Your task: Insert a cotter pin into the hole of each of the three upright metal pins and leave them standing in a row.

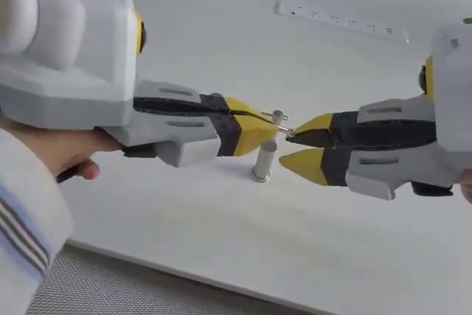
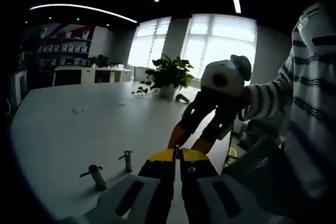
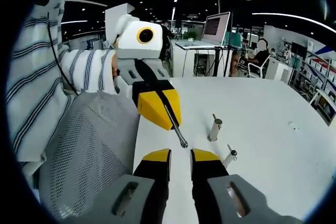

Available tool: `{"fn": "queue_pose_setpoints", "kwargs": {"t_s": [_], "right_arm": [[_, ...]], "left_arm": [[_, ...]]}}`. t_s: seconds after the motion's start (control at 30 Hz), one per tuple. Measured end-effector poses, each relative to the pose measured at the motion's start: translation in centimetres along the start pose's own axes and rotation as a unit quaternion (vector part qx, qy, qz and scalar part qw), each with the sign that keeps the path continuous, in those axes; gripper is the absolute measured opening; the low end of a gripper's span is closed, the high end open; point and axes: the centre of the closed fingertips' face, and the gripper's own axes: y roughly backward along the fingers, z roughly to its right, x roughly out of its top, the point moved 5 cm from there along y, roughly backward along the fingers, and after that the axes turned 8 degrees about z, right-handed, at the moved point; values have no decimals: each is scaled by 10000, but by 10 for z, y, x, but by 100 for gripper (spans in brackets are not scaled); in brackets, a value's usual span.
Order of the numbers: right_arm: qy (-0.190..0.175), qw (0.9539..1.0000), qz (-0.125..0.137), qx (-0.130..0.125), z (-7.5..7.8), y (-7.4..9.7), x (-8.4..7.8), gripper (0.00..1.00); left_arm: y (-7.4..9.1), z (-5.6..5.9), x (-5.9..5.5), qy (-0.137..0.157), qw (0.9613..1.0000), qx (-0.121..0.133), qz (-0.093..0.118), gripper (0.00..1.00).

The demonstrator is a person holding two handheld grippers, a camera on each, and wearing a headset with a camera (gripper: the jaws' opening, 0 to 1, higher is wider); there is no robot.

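left gripper (image 1: 276, 129) level, pointing right, clamped on thin pin (image 3: 178, 134) | right gripper (image 1: 286, 146) level, pointing left, jaws apart at pin's tip | metal pin (image 1: 263, 160) upright on desk (image 1: 221, 241)

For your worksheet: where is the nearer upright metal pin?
Head view: the metal pin stands on the table, below the tips of left gripper and right gripper.

A power strip (image 1: 343, 21) is lying near the far side of the white table (image 1: 221, 241). A grey mesh chair (image 3: 89, 145) is standing against the table's edge. A plant (image 2: 168, 74) is sitting before bright windows (image 2: 210, 45), and a monitor (image 3: 218, 24) is standing on a far desk.
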Motion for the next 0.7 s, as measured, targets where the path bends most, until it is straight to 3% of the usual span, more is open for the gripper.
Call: {"fn": "queue_pose_setpoints", "kwargs": {"t_s": [0.3,0.47,0.7], "right_arm": [[-237,9995,-16,201,-6,-3,-1,1],[-231,9990,-43,372,-11,-2,-4,1],[-189,9980,-37,599,-16,3,-2,0]], "left_arm": [[2,5,-4,-523,9980,-354,-96,0],[-5,16,-5,-744,9958,-469,-245,0],[-11,21,-9,-1006,9912,-663,-549,0]]}}
